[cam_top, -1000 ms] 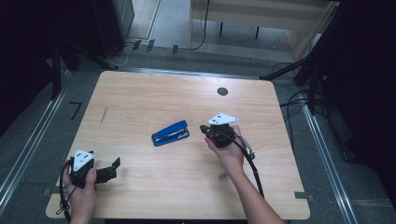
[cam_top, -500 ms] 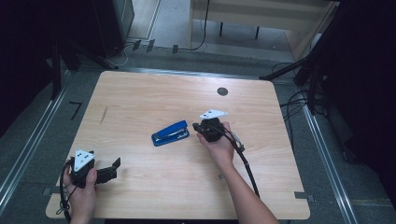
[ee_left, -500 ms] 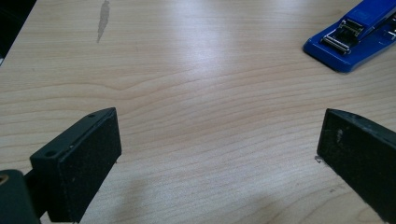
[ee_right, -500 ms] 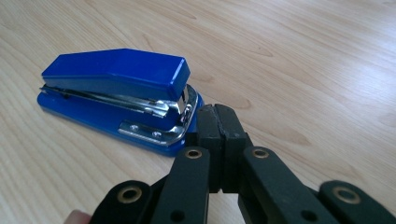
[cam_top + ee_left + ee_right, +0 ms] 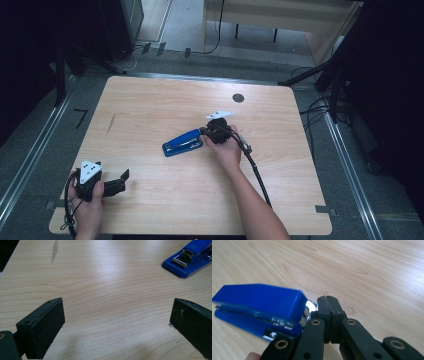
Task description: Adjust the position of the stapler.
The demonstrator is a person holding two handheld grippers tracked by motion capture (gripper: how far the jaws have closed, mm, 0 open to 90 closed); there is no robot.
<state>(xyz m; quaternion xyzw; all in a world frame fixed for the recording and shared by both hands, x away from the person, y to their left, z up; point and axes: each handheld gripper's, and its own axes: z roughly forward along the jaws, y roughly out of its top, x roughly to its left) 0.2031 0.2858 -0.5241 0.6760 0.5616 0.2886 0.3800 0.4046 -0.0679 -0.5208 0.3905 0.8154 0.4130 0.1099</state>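
Place: a lab or recording room set up around one work station.
Worktop: a pale wood worktop with a round cable hole, standing alone in the middle.
Floor: grey carpet with metal rails running along the left and right sides.
Surround: dark curtains at left and right.
Cabling: black cables trailing over the far floor.
Far side: light wooden furniture and a dark cabinet.

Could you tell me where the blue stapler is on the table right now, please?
In the high view the blue stapler lies near the middle of the wooden table, its right end beside the shut right gripper, far from the left gripper.
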